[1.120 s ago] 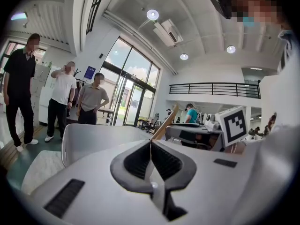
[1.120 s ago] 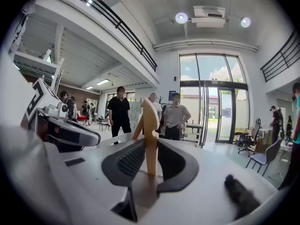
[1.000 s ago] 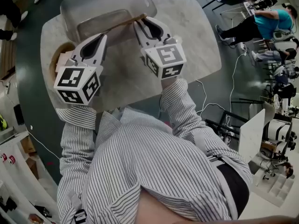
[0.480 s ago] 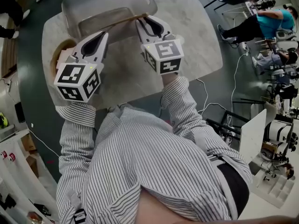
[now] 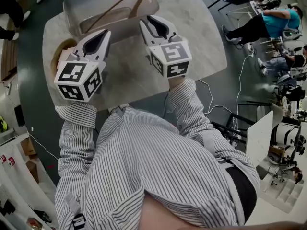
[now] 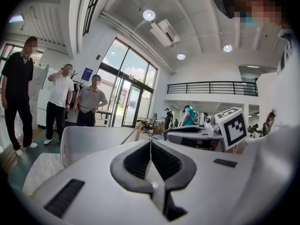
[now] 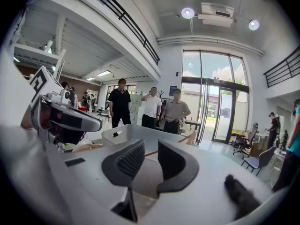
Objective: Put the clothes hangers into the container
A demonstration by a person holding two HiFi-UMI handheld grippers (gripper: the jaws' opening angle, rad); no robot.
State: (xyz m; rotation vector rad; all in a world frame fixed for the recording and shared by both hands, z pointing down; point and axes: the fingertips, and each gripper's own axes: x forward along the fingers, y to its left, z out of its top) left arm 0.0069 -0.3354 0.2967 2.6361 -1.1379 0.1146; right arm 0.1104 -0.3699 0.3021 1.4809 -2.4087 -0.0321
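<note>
A clear grey plastic container stands at the far side of the table. A wooden clothes hanger leans inside it, one end poking up past the far rim. My right gripper hovers just short of the container's near rim, open with nothing between its pads. In the right gripper view the hanger shows beyond the open jaws. My left gripper is beside it on the left, shut and empty. Seen from the left gripper, the container and the hanger lie straight ahead.
The marble table carries a round wooden bowl at its left edge, close to my left gripper. Three people stand beyond the container. Chairs and cables fill the floor to the right.
The hanger lay across the container's near rim at the right gripper's tips; now it sits deeper inside, tipped up against the far rim. Both grippers have hardly moved.
</note>
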